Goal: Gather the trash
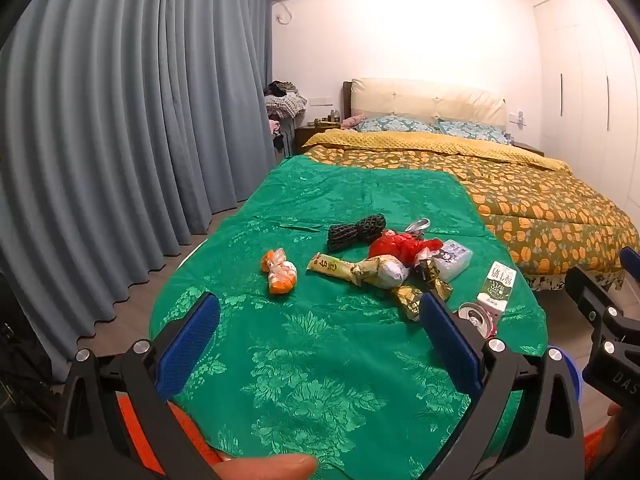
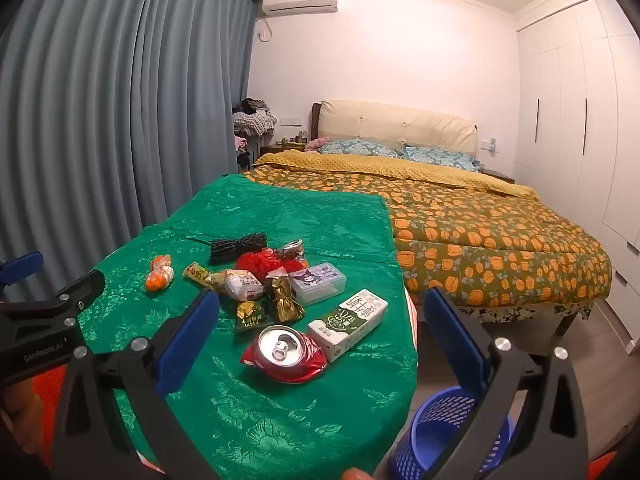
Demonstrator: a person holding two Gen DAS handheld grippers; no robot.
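Trash lies heaped on the green-clothed bench (image 2: 280, 420), mid-frame in both my views: a crushed red soda can (image 2: 283, 354) lowest in the right view, a green-and-white milk carton (image 2: 349, 323) touching it on the right, gold foil wrappers (image 2: 282, 300) just above, a clear plastic box (image 2: 319, 283), a red crumpled bag (image 2: 260, 262), a black foam net (image 2: 238, 245) and, apart at the left, an orange-and-white wrapper (image 2: 160, 273). A blue mesh bin (image 2: 436, 436) stands on the floor at lower right of the right view — my guess at where it all goes.

My right gripper (image 2: 320, 346) is spread wide and empty, the can showing between its fingers. My left gripper (image 1: 320, 346) is equally released, over bare cloth below the pile.

The can looks light, thin-walled and already buckled; I would pinch it across its flattened sides, not the slick rim. The carton is stiffer — across its narrow faces. Foil and bags will crumple and slip, so bunch them at the thickest fold.
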